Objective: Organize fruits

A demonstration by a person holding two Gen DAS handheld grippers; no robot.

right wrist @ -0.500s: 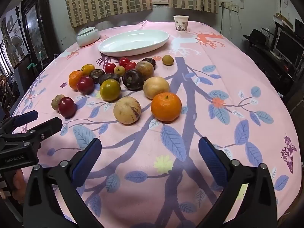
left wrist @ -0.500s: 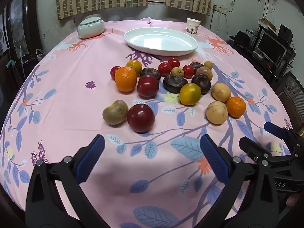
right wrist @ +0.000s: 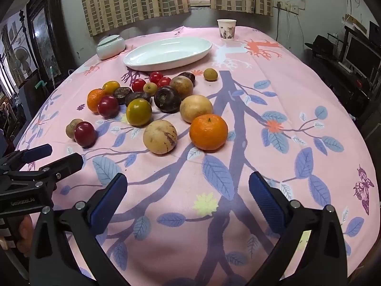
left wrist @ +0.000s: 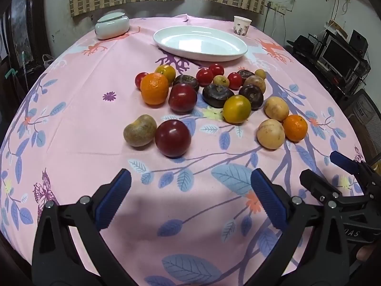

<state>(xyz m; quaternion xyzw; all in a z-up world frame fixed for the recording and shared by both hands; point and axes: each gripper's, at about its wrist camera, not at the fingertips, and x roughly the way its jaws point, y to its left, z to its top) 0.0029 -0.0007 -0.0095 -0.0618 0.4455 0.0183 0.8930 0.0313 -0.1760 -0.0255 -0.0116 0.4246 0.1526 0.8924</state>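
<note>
Here the left gripper tilts steeply down over the near edge of the pink floral tablecloth, its black arms rising from the bottom corners of the left wrist view. Its blue pads stand as wide apart as they go, with only bare cloth between them, touching nothing. The right gripper is pitched down much the same way in its own view, its jaws likewise spread wide and empty over the printed branches. Each tool also shows at the other's frame edge: the right one at the lower right of the left wrist view, the left one at the lower left of the right wrist view, where part of a hand grips its handle.

The fruits lie loose in the middle of both frames, well ahead of the pads. In the left wrist view a dark red plum sits nearest, touching a lumpy tan fruit on its left. In the right wrist view an orange mandarin is nearest, just beside a pale round fruit. Beyond the cluster, an empty white oval dish sits toward the top centre, with a lidded pale green jar upper left and a paper cup upper right
</note>
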